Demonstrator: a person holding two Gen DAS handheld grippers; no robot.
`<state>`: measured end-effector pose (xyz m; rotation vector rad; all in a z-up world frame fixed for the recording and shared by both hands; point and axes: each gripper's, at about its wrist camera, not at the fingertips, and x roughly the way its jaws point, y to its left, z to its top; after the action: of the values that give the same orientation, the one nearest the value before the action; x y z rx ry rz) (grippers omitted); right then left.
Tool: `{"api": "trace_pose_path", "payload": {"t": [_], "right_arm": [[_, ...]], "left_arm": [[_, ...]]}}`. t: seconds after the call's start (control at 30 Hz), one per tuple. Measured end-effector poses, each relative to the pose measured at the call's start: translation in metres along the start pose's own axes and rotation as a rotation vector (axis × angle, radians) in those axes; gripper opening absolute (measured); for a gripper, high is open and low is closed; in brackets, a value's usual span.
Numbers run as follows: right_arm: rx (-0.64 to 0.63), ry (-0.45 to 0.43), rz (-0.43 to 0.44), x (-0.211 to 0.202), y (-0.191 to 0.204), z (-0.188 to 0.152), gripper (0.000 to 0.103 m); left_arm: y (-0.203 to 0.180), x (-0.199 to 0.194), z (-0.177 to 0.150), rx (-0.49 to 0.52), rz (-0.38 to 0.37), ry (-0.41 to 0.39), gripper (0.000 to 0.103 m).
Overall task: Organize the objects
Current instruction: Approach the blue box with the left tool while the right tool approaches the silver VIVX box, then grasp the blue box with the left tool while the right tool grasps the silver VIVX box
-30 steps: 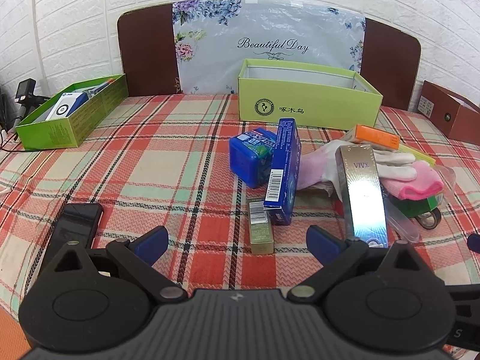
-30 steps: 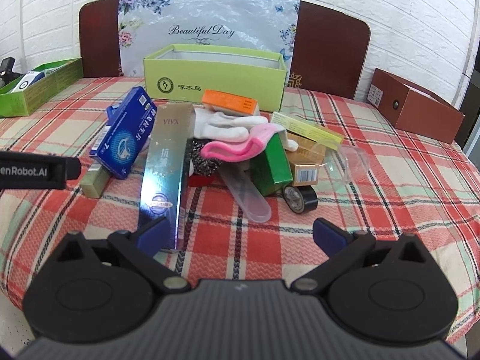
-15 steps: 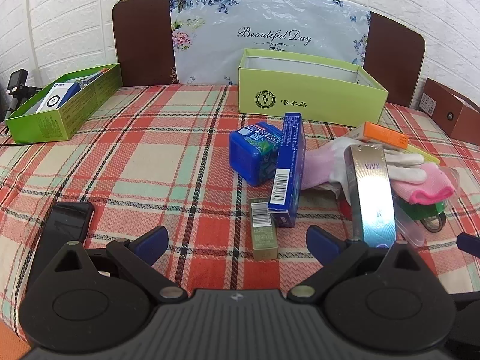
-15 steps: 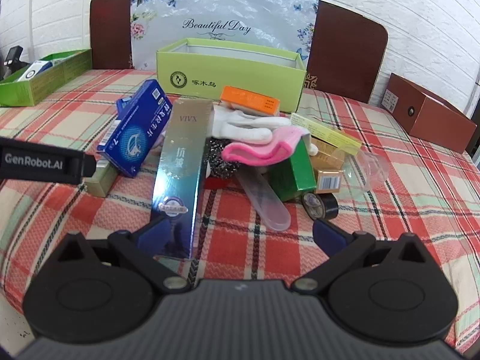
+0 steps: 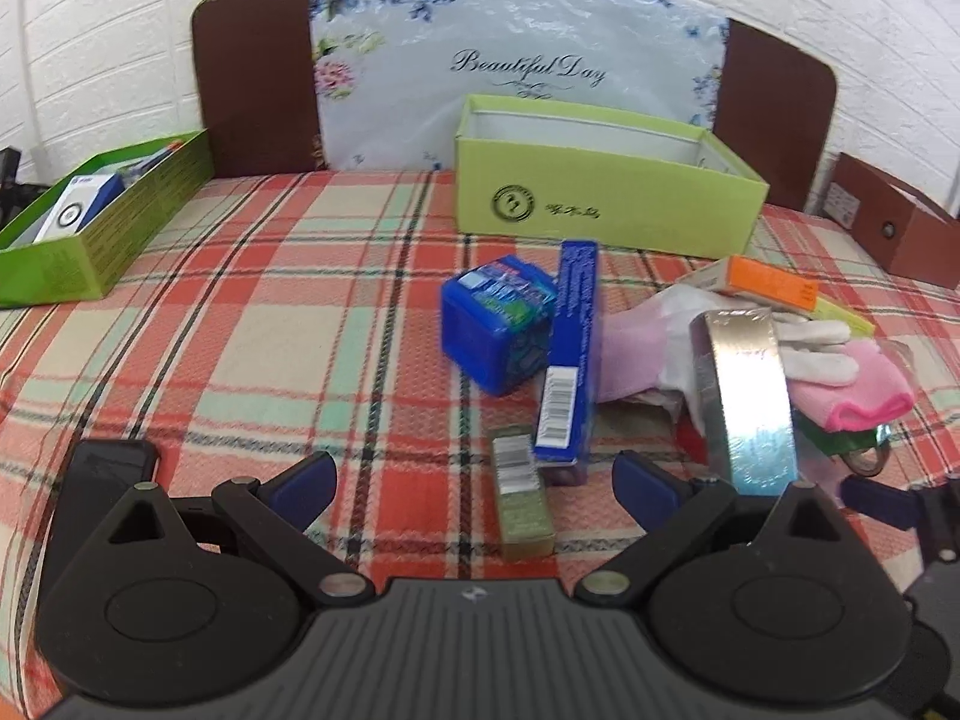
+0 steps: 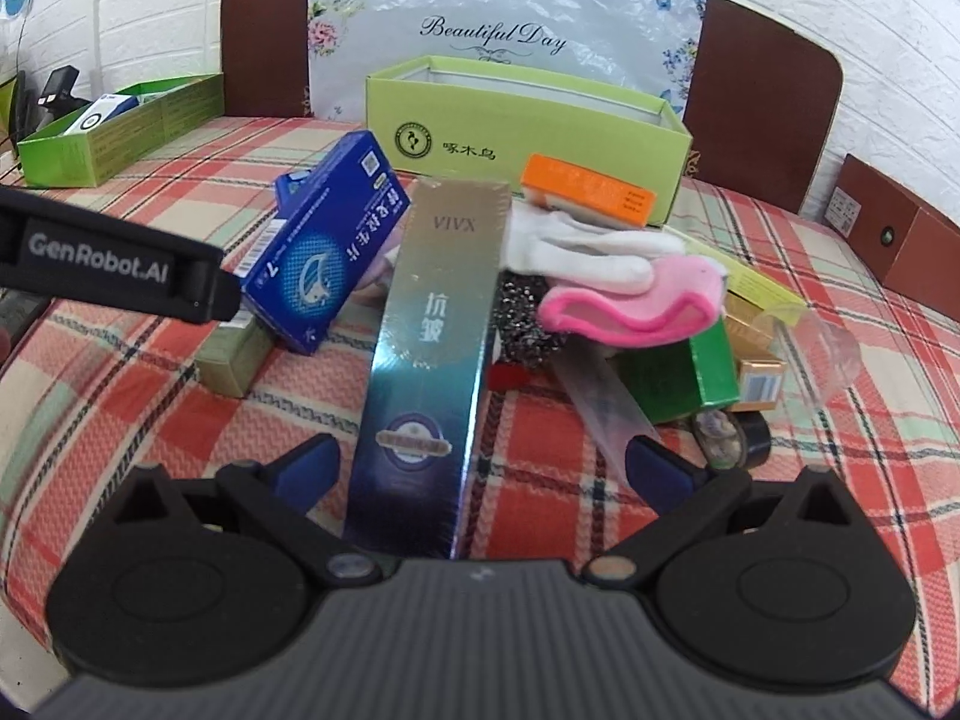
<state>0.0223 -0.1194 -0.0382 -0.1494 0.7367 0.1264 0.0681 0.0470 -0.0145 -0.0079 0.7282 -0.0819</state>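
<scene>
A pile of objects lies on the plaid cloth. In the right wrist view my right gripper (image 6: 483, 471) is open, its jaws either side of the near end of a long shiny VIVX box (image 6: 429, 354), not closed on it. Beside it lie a blue medicine box (image 6: 327, 255), a white glove (image 6: 576, 249), a pink sock (image 6: 630, 300), an orange box (image 6: 588, 189) and a green box (image 6: 678, 378). In the left wrist view my left gripper (image 5: 471, 483) is open and empty, just before a small olive box (image 5: 521, 495), with a blue tub (image 5: 495, 330) behind.
A large green open box (image 5: 600, 204) stands at the back centre, a green tray (image 5: 90, 228) with items at the back left, a brown box (image 5: 894, 234) at the right. A black phone (image 5: 105, 468) lies near my left gripper. A tape roll (image 6: 729, 429) lies at the pile's right.
My right gripper has moved forward and left, so the VIVX box now lies between its open jaws. My left gripper has shifted slightly nearer the pile.
</scene>
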Motion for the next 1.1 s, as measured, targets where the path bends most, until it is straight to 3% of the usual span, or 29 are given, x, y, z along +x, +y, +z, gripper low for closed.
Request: {"api": "trace_pose_path", "payload": {"t": [0.07, 0.17, 0.23, 0.27, 0.33, 0.37, 0.5, 0.57, 0.6, 0.63, 0.7, 0.87, 1.1], "right_arm": [[0.009, -0.004, 0.024, 0.005, -0.001, 0.002, 0.103], [0.021, -0.029, 0.047, 0.008, -0.004, 0.004, 0.083], [0.031, -0.035, 0.048, 0.010, -0.007, 0.004, 0.077], [0.039, -0.034, 0.066, 0.011, -0.009, 0.004, 0.071], [0.064, -0.038, 0.107, 0.011, -0.014, 0.003, 0.053], [0.067, -0.036, 0.124, 0.011, -0.015, 0.003, 0.043], [0.052, -0.041, 0.123, 0.009, -0.016, 0.003, 0.042], [0.058, -0.047, 0.123, 0.011, -0.016, 0.006, 0.044], [0.063, -0.052, 0.120, 0.012, -0.017, 0.008, 0.045], [0.065, -0.058, 0.115, 0.013, -0.016, 0.010, 0.045], [0.063, -0.055, 0.114, 0.014, -0.017, 0.012, 0.040], [0.056, -0.038, 0.151, 0.004, -0.020, 0.009, 0.038], [0.118, -0.066, 0.315, -0.031, -0.040, 0.024, 0.038]], "left_arm": [[-0.003, 0.001, 0.005, 0.012, -0.008, -0.020, 0.101], [-0.008, 0.005, 0.015, 0.015, -0.055, -0.039, 0.101], [-0.010, 0.014, 0.022, 0.016, -0.103, -0.039, 0.099], [-0.011, 0.021, 0.024, 0.019, -0.114, -0.027, 0.095], [-0.011, 0.034, 0.029, 0.020, -0.127, 0.000, 0.073], [-0.010, 0.039, 0.030, 0.018, -0.144, 0.013, 0.068], [-0.013, 0.052, 0.030, 0.025, -0.165, 0.045, 0.045], [-0.016, 0.056, 0.028, 0.039, -0.166, 0.046, 0.044], [-0.018, 0.058, 0.027, 0.042, -0.180, 0.051, 0.036], [-0.017, 0.059, 0.025, 0.040, -0.211, 0.062, 0.018], [-0.015, 0.057, 0.022, 0.012, -0.248, 0.070, 0.017], [-0.012, 0.034, 0.023, 0.013, -0.245, 0.022, 0.017], [-0.012, -0.019, 0.063, 0.038, -0.294, -0.124, 0.017]]}}
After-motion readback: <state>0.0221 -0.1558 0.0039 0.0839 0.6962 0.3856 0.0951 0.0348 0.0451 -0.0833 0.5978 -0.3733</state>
